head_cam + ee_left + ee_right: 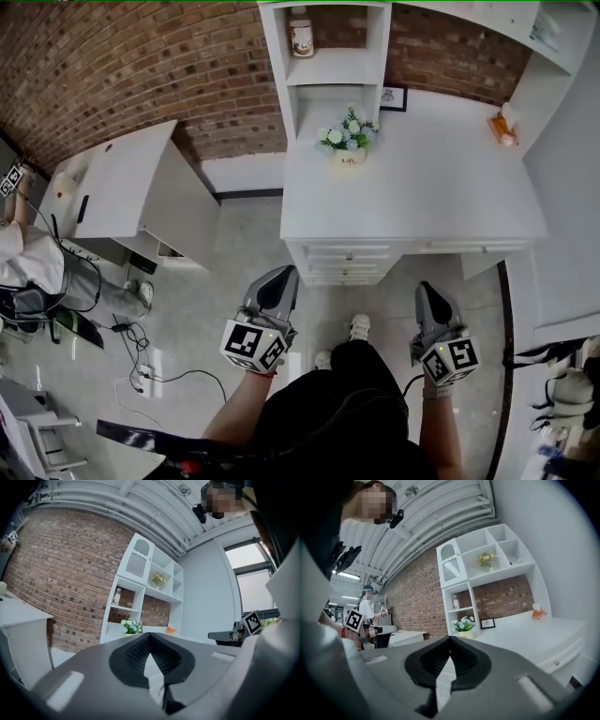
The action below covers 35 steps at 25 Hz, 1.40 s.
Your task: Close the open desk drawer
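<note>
Two black two-jaw grippers hang low before the person's legs; the left gripper (pixel 282 277) and the right gripper (pixel 427 291) both point forward at the desk, and each one's own view shows its jaws brought together at the tips with nothing between them. That is a sensible carry, I judge, since a drawer front wants a push, not a grasp.

Just beyond the person's pale shoes (pixel 359 326) is the stack of white desk drawers (pixel 345 262), under the left part of the wide white desk (pixel 422 202); the fronts bulge a little past the desk edge, but which one stands open I cannot tell. Only bare grey floor lies between grippers and drawers — nothing bars the way.

Further back on the desktop sit a small pot of white and blue flowers (pixel 349 141), a small framed picture (pixel 394 97) and an orange object (pixel 503 127); behind rise the white shelf unit (pixel 323 70) and the red brick wall (pixel 141 66). Well off to the left are a second white desk (pixel 122 183), loose black cables (pixel 141 366) and another person (pixel 28 262).
</note>
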Each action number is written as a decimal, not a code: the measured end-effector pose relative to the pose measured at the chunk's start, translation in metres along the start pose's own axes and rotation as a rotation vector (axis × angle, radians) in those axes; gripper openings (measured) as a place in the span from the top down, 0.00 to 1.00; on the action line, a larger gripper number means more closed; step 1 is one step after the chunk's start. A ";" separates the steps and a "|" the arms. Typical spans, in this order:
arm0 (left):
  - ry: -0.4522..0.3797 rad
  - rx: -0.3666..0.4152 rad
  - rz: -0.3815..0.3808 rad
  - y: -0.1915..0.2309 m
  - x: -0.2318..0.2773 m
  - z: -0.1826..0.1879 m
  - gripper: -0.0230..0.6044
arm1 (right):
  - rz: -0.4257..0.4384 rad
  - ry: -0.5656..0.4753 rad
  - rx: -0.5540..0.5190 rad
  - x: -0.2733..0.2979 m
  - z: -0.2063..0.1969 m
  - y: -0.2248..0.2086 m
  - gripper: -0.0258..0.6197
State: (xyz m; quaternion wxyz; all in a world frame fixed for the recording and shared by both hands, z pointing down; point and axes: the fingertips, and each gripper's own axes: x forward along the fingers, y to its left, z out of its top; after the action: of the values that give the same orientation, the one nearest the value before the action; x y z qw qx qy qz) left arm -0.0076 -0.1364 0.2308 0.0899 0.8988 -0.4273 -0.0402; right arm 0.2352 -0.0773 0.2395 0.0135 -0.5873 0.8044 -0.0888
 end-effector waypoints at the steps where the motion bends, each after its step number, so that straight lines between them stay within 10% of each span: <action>1: 0.001 0.002 -0.006 -0.002 -0.001 0.001 0.96 | -0.001 -0.002 -0.001 -0.002 0.001 0.000 0.96; 35: 0.004 -0.011 0.098 0.004 -0.026 0.005 0.96 | 0.054 0.039 -0.047 -0.007 -0.002 0.004 0.96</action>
State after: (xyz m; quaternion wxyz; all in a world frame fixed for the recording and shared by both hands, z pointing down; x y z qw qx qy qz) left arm -0.0276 -0.1197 0.2262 0.0977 0.8764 -0.4702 -0.0362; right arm 0.2340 -0.0690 0.2403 -0.0138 -0.5635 0.8220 -0.0809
